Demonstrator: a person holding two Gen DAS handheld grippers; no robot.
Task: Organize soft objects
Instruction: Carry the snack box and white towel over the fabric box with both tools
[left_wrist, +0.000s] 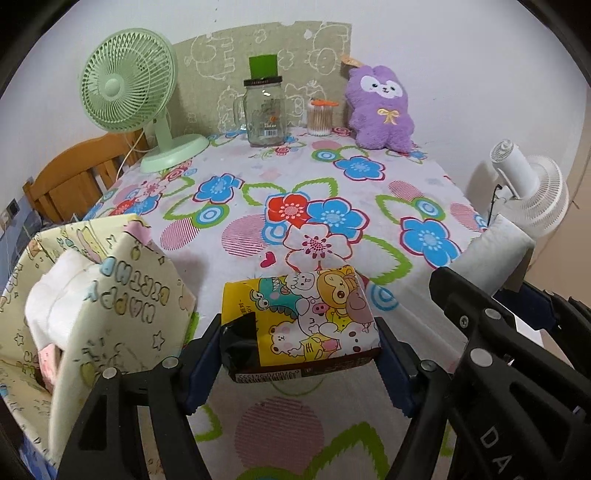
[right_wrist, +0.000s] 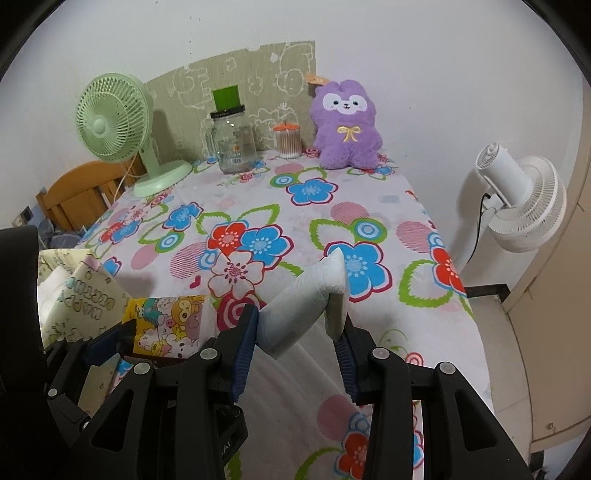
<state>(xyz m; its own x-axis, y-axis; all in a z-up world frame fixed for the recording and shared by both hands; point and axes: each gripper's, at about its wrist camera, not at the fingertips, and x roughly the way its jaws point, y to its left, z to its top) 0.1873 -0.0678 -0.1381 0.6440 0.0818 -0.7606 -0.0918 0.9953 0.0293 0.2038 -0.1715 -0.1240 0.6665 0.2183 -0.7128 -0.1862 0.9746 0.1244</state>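
On the near edge of the flower-patterned bench (left_wrist: 332, 177), the left hand-held gripper (left_wrist: 301, 354) is clenched around a cartoon-printed tissue pack (left_wrist: 306, 317), its blue-padded fingers (left_wrist: 391, 365) pressing the pack's two sides. Just to its right, the right hand-held gripper (right_wrist: 299, 332) grasps a pale blue-white soft pack (right_wrist: 310, 299), which is squeezed and bent between the pads and juts forward over the bench; whether either pack touches the cloth I cannot tell. To the left of the cartoon pack stands a cream fabric bag (left_wrist: 110, 306) printed with "HAPPY BIRTHDAY" lettering, its mouth open and white soft material (left_wrist: 55, 299) showing inside. Along the far edge, against a patterned green panel (left_wrist: 266, 55), stand a green desk fan (left_wrist: 129, 85), a glass jar with a black lid (left_wrist: 264, 114), a small container of cotton swabs (left_wrist: 320, 118) and a purple plush toy (left_wrist: 382, 107), which sits upright at the far right. Beside the bench on the right stands a white fan (right_wrist: 524, 199), and a wooden chair back (left_wrist: 74, 177) shows at the left.
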